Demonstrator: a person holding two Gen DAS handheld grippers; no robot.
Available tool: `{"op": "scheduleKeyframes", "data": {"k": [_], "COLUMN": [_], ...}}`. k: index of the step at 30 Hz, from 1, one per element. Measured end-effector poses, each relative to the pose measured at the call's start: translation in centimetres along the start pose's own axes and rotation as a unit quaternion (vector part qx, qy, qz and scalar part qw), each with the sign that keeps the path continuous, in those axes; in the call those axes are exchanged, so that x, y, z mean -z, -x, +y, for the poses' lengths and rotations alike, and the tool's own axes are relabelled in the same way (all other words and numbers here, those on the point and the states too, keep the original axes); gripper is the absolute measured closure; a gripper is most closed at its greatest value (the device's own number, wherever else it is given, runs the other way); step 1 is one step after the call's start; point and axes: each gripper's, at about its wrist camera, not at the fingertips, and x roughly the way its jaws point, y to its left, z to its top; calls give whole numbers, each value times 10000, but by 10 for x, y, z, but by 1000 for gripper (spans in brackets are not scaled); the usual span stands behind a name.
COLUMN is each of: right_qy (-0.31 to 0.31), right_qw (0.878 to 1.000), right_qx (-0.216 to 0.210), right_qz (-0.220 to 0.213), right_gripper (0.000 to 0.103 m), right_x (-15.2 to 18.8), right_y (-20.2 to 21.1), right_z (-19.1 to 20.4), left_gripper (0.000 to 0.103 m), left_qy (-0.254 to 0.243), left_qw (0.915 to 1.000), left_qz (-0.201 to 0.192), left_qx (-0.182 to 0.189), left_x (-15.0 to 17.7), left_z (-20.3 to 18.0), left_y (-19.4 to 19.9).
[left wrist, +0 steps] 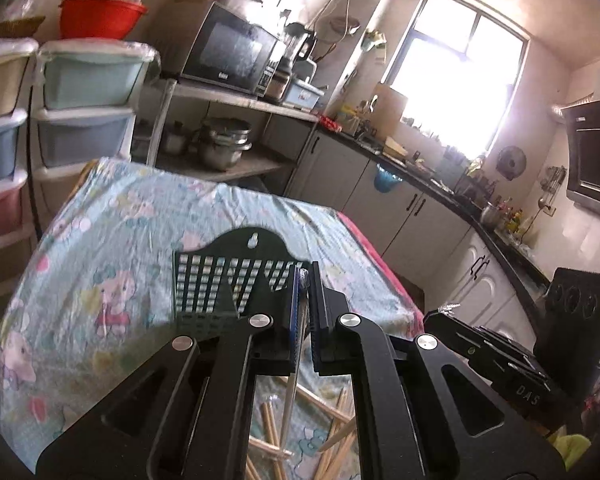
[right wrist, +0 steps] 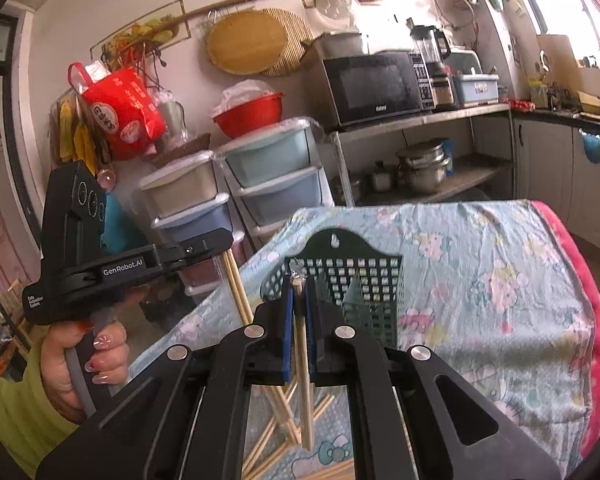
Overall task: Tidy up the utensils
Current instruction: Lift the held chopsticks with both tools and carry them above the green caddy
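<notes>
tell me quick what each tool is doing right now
Left tool: closed on a wrapped chopstick.
Right tool: closed on a wooden chopstick.

**Colours and patterns at the table**

The tablecloth (right wrist: 500, 264) was pale blue with pink-and-white cartoon prints and a red-pink edge. The slotted utensil basket (right wrist: 356, 276) was dark green. Loose chopsticks (right wrist: 288, 412) were pale wood. Both grippers, left (left wrist: 302, 280) and right (right wrist: 298, 286), were black with blue pads. The sleeve (right wrist: 16, 412) was lime green; the bowl (right wrist: 248, 114) red.
</notes>
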Motion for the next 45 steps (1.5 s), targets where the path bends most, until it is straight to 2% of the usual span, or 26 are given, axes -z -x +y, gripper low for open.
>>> {"op": "scheduleKeyframes", "data": {"k": [17, 28, 32, 40, 45], "right_qy": [59, 121, 101, 241, 324], "right_qw": [9957, 9893, 9880, 9853, 9846], "right_qx": [181, 554, 688, 965, 1060], "right_qz": [-905, -1342, -1381, -1391, -1353], "right_gripper": [97, 97, 97, 97, 97], "right_x": [-60, -110, -117, -118, -116], "right_y": [10, -4, -14, -33, -44], "right_z": [-4, -14, -20, -20, -19], "left_gripper": [101, 101, 101, 101, 101], "left_qy": [-358, -460, -335, -188, -312], "left_qw": [9958, 9874, 9867, 9892, 9883], "left_qz": [-799, -1379, -1438, -1293, -1287], "left_qx": [-282, -623, -674, -663, -759], "left_x": [-70, -111, -115, -107, -99], "left_z": [-17, -13, -2, 16, 18], "left_y": [21, 29, 23, -2, -9]}}
